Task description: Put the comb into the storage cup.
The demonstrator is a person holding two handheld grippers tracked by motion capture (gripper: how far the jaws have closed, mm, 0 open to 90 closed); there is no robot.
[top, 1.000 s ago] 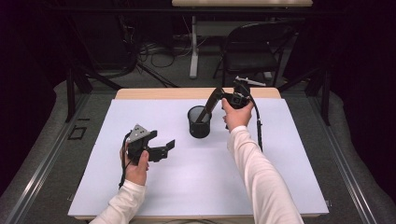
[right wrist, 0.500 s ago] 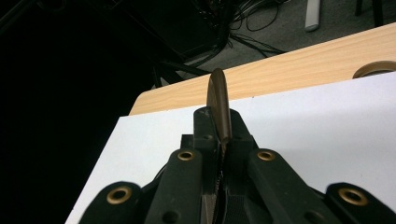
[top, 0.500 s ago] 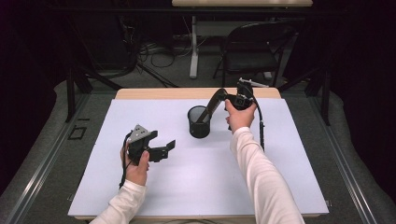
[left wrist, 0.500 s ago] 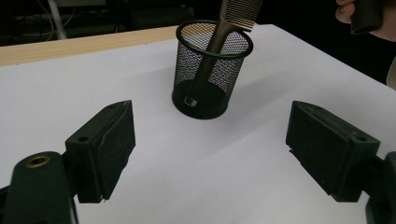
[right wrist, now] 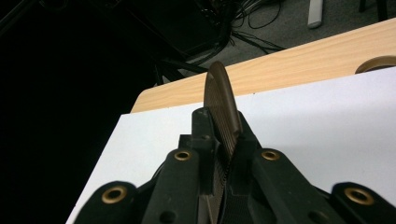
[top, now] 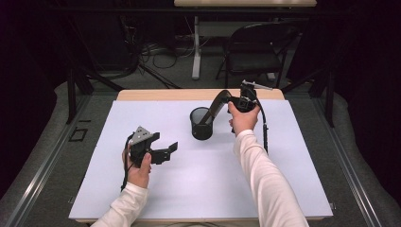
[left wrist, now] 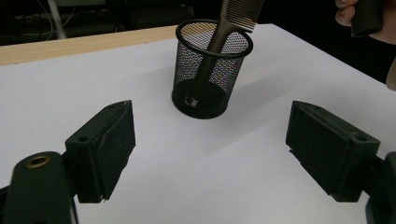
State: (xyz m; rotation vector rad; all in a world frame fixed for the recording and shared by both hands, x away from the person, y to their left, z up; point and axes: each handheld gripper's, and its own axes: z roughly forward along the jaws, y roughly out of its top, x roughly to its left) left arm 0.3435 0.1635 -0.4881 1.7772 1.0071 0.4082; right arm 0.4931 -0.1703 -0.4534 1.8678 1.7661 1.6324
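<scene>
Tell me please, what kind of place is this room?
Probably a lab or studio set up for recording. A table with a white cover stands among dark surroundings, loose cables lie on the floor behind it, and a black folding chair stands beyond.

A dark brown plastic comb stands in a round black wire-mesh cup. The flat table sheet is plain white, its wooden edge at twelve o'clock pale tan.

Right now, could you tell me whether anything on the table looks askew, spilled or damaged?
Nothing looks spilled or damaged. The mesh cup stands upright on the white table. The comb leans slantwise in it, handle end down inside, because the right gripper is clamped on its toothed end. The left gripper is open and apart from the cup.
</scene>
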